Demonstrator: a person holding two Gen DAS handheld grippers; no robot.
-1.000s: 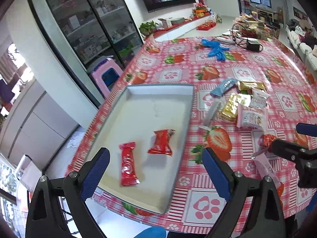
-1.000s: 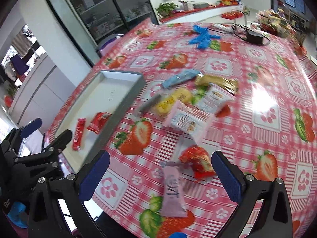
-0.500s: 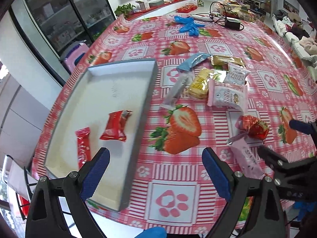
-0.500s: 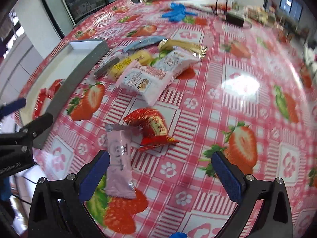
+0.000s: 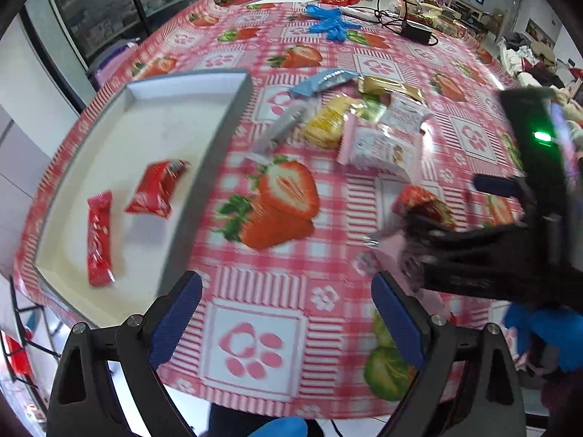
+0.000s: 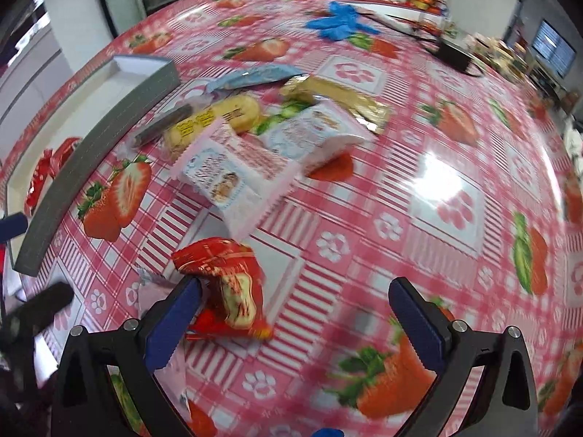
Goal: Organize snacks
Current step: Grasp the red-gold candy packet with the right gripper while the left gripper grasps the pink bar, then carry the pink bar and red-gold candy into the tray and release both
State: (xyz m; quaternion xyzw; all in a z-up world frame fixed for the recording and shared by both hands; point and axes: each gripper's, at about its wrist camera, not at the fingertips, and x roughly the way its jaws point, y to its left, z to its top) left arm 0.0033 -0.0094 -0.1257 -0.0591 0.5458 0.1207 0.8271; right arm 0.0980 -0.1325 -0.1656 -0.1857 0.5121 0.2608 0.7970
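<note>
Two red snacks (image 5: 153, 191) already sit in your tray (image 5: 218, 134) in the left view, and your left tool (image 5: 286, 318) hangs spread wide over the table (image 5: 255, 346), gripping nothing. Right view: your right tool (image 6: 295, 313) is released too, its left finger (image 6: 175, 313) touching the red candy (image 6: 226, 284), with the pink packet (image 6: 226, 171) just beyond.
</note>
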